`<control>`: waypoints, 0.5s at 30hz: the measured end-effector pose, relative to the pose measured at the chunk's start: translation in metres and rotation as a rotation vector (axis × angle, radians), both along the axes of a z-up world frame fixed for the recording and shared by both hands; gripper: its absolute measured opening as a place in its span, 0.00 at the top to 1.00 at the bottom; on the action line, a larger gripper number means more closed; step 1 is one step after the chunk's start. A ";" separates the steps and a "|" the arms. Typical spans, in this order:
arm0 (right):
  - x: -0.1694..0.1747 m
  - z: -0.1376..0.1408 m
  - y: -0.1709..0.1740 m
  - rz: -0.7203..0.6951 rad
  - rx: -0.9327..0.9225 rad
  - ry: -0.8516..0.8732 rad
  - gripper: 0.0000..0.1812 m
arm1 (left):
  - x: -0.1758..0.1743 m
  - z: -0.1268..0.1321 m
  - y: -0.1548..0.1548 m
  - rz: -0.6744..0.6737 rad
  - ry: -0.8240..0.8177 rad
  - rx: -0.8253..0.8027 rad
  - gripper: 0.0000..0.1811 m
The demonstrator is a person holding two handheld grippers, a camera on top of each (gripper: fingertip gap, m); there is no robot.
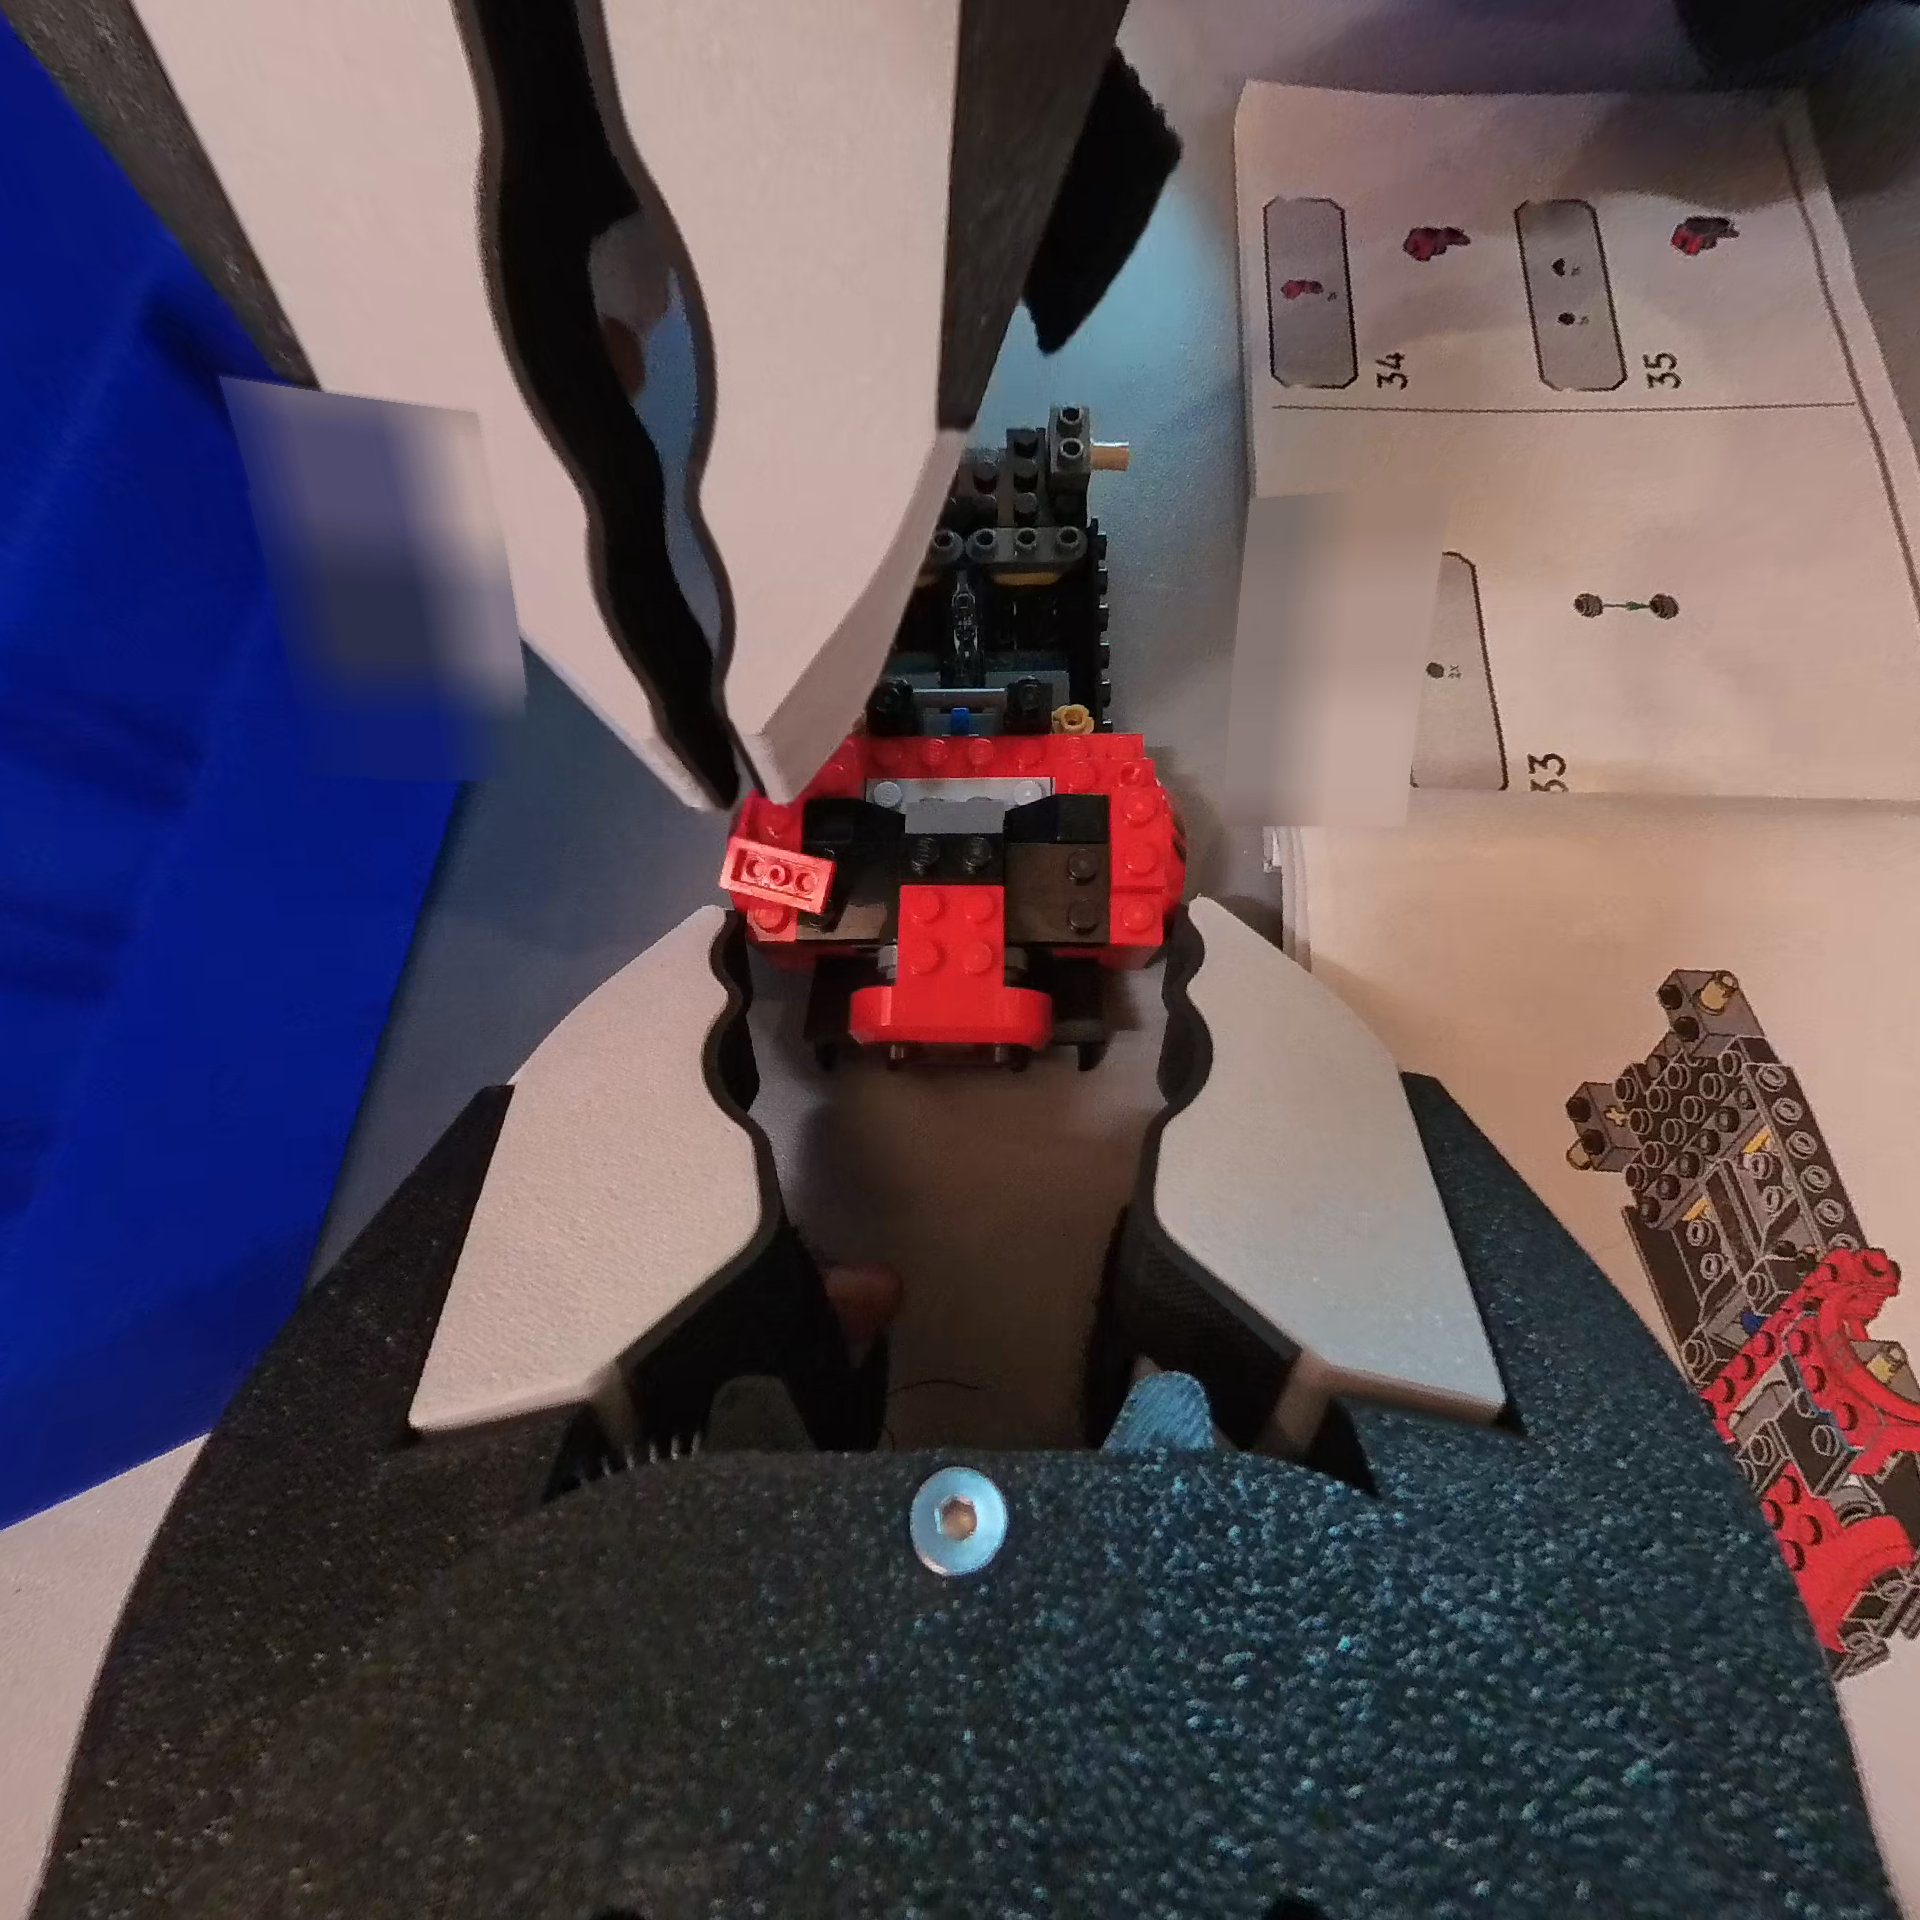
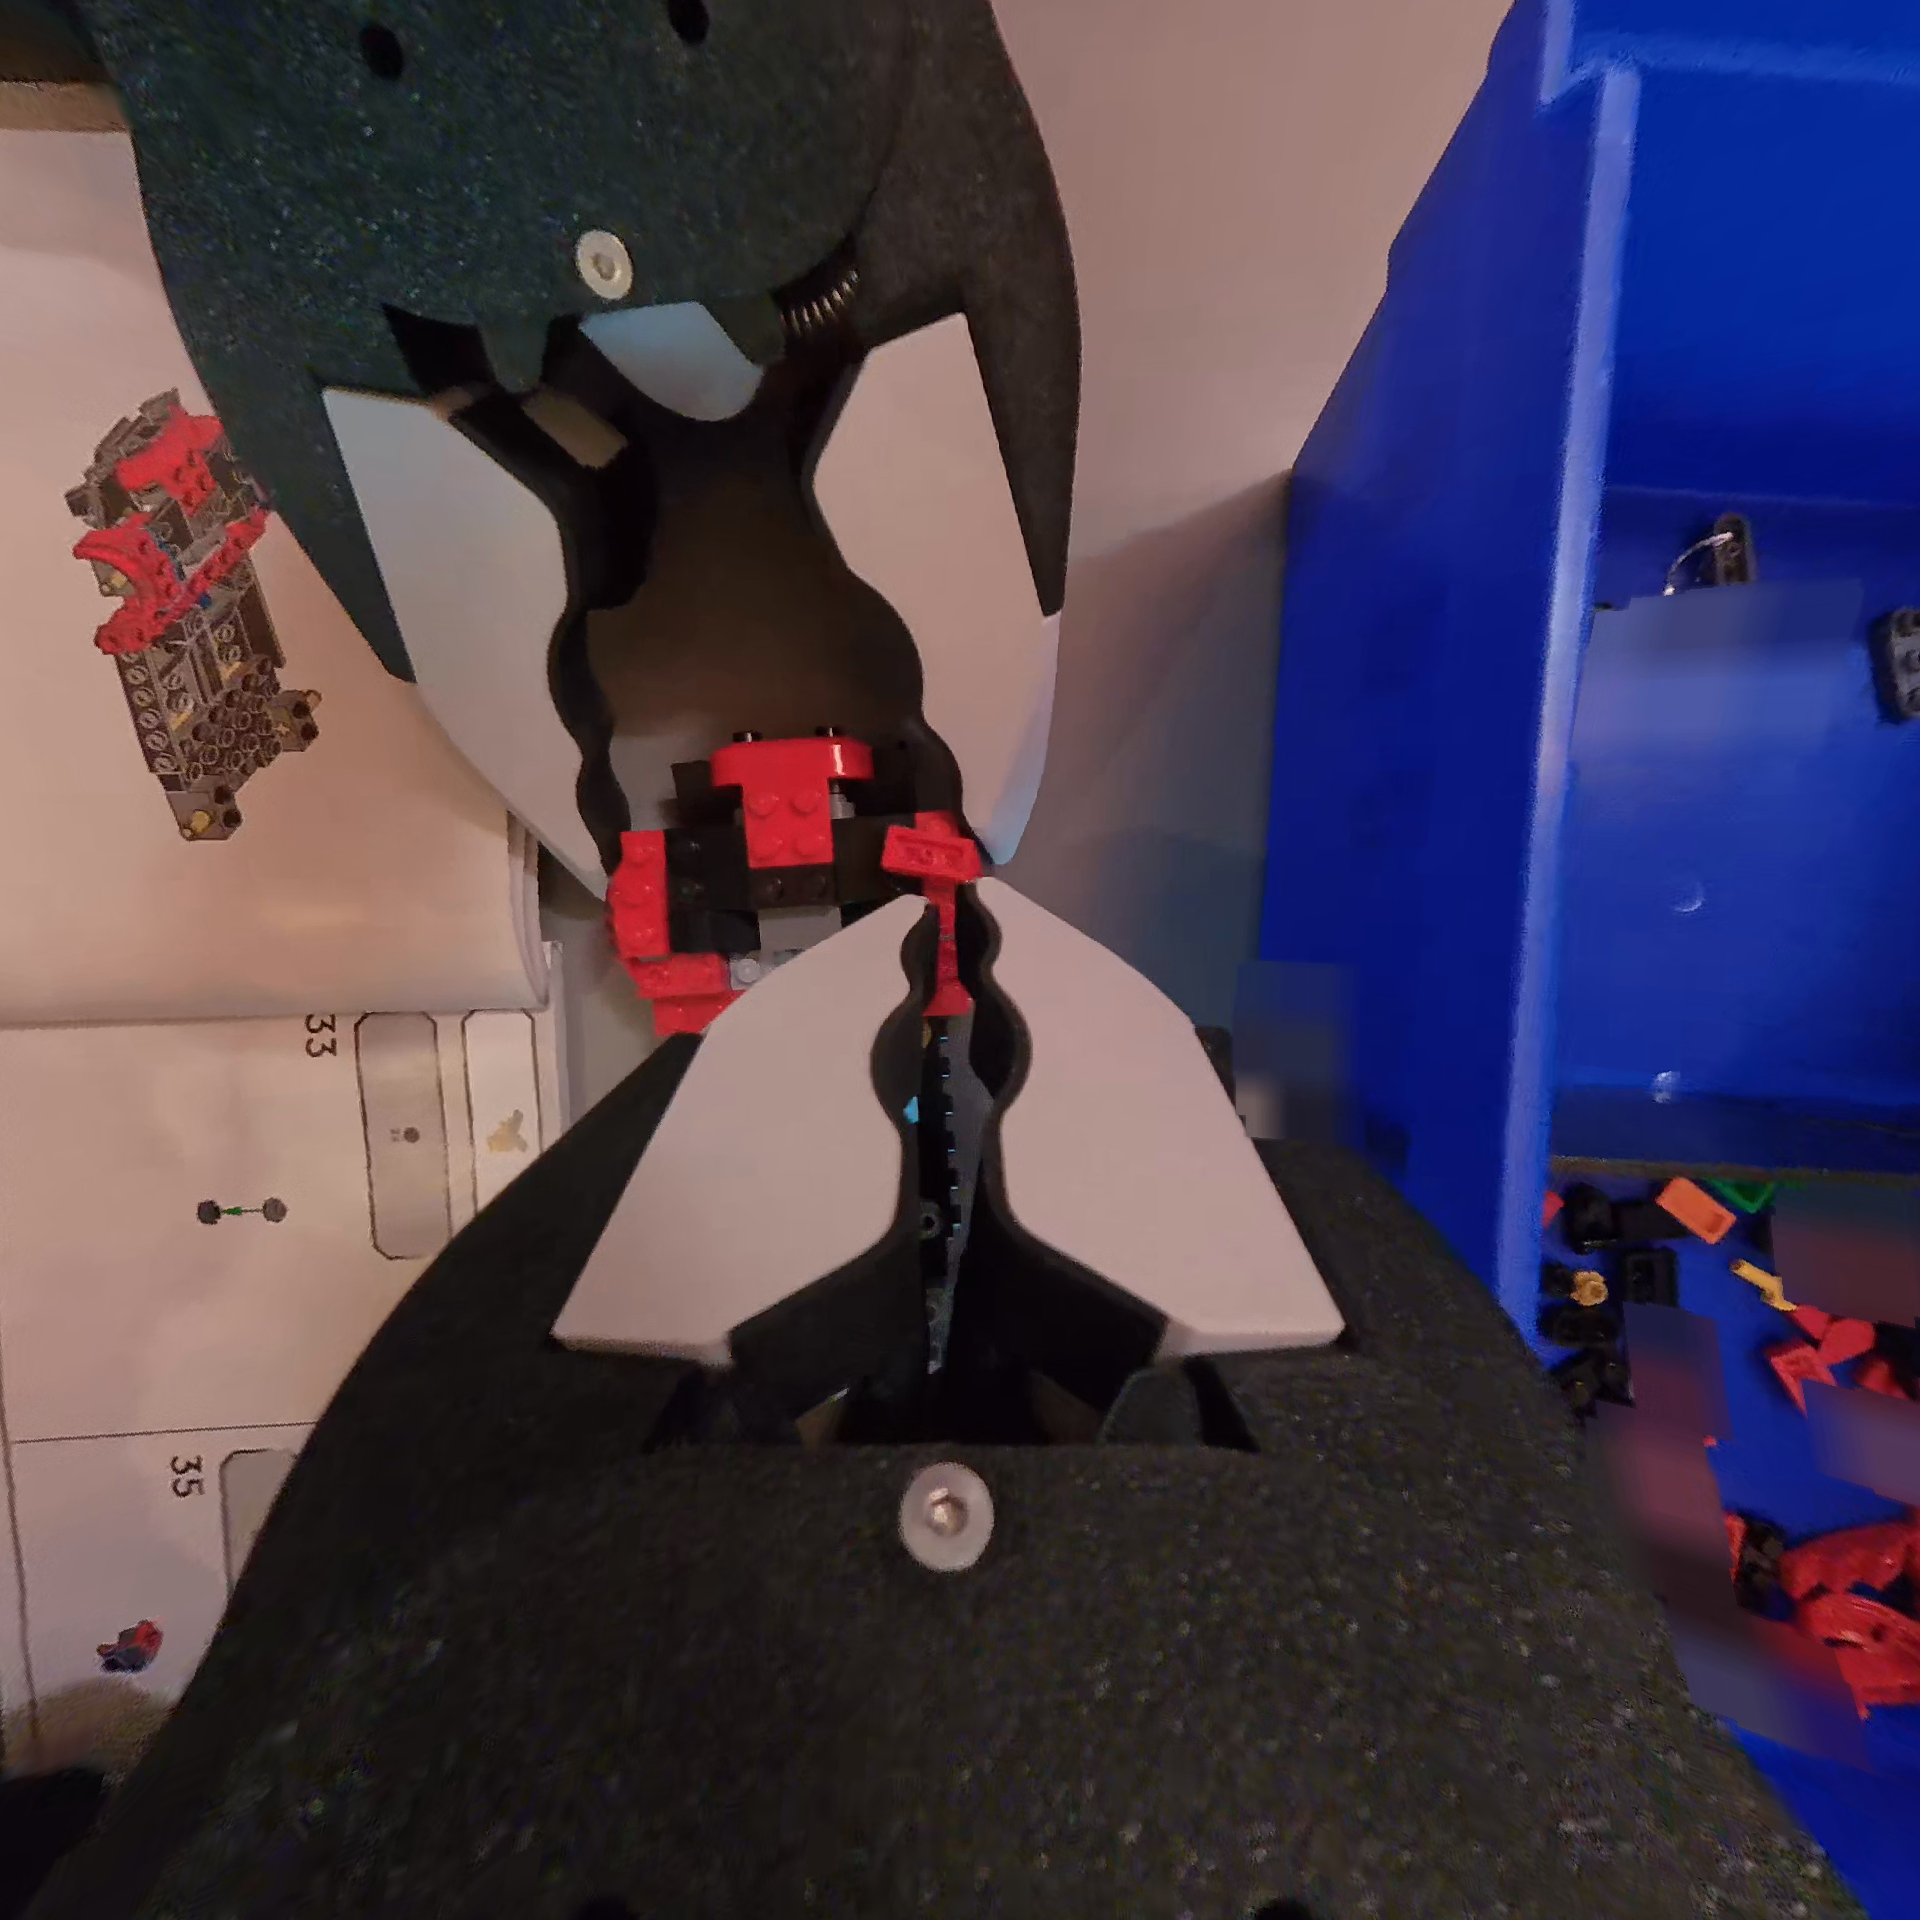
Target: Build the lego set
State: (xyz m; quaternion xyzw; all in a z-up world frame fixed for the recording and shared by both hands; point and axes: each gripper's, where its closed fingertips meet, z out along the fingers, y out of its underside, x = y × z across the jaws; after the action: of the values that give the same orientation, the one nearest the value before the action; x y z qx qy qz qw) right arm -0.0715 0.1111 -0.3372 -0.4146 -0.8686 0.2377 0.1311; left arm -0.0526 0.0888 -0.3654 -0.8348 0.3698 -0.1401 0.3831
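A lego car model (image 1: 977, 831), red at the near end and black and grey behind, lies on the table. It also shows in the right wrist view (image 2: 769, 831). My left gripper (image 1: 956, 920) is shut on its red end, one finger on each side. My right gripper (image 2: 940, 899) is shut and comes in from the far side (image 1: 743, 795). Its tips touch the model's red corner. A small red plate (image 1: 779, 878) sits tilted on that corner, just beyond the tips (image 2: 930, 852). I see nothing held between the right fingers.
A blue bin (image 2: 1455, 727) stands beside the model and holds several loose red, black and orange pieces (image 2: 1818, 1351). Its wall also shows in the left wrist view (image 1: 104, 727). An open instruction booklet (image 1: 1558, 935) lies on the other side (image 2: 260, 935). The left gripper's tips are roughly 4 cm from the right gripper's.
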 end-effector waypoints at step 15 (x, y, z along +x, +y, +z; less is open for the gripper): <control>-0.005 -0.005 -0.010 0.280 0.184 0.068 0.92 | 0.001 -0.001 0.000 0.000 -0.002 -0.003 0.58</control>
State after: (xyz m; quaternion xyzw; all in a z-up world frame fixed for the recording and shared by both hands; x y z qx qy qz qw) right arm -0.0762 0.1009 -0.3423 -0.2677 -0.9309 0.1871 0.1635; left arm -0.0519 0.0888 -0.3661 -0.8354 0.3690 -0.1415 0.3821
